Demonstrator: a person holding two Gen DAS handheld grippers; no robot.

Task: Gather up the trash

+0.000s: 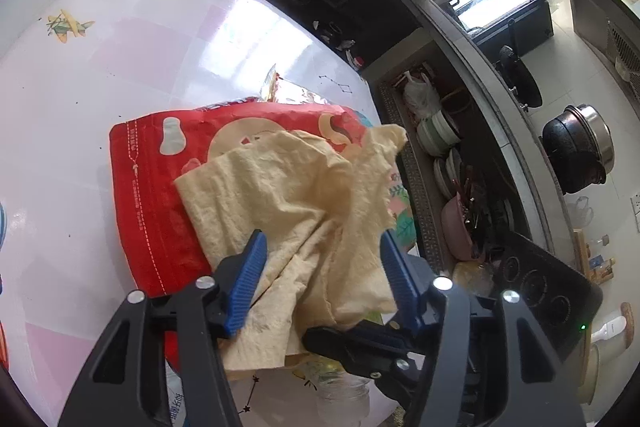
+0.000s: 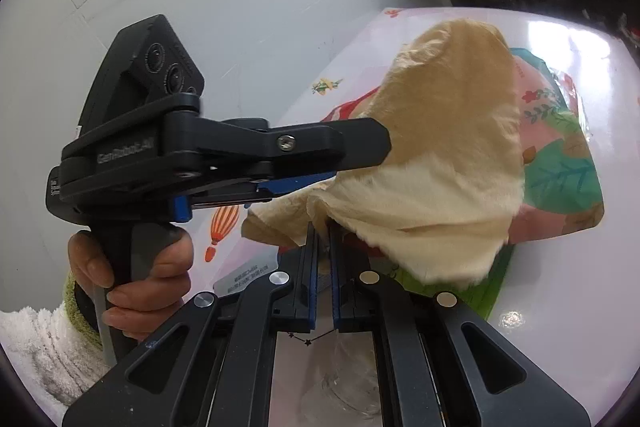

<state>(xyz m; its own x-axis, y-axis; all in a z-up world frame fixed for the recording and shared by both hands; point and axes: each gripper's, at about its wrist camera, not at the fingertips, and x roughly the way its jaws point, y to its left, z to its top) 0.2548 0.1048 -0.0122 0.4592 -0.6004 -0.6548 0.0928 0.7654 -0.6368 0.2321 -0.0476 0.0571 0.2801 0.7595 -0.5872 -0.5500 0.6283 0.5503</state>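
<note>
A crumpled cream tissue (image 1: 304, 203) lies over a red snack bag (image 1: 148, 187) on the table. My left gripper (image 1: 320, 247) is open, its blue fingers on either side of the tissue. In the right wrist view the same tissue (image 2: 448, 155) hangs raised above a colourful bag (image 2: 560, 167). My right gripper (image 2: 324, 231) is shut on the tissue's lower edge. The left gripper's body (image 2: 224, 151) reaches in from the left, held by a hand (image 2: 144, 275).
The table has a glossy pink-and-white cloth (image 1: 100, 47). A foil wrapper (image 1: 280, 89) lies behind the red bag. A clear glass jar (image 1: 344, 395) stands near the table's front. Right of the table are shelves with bowls (image 1: 440, 135) and a black pot (image 1: 576, 151).
</note>
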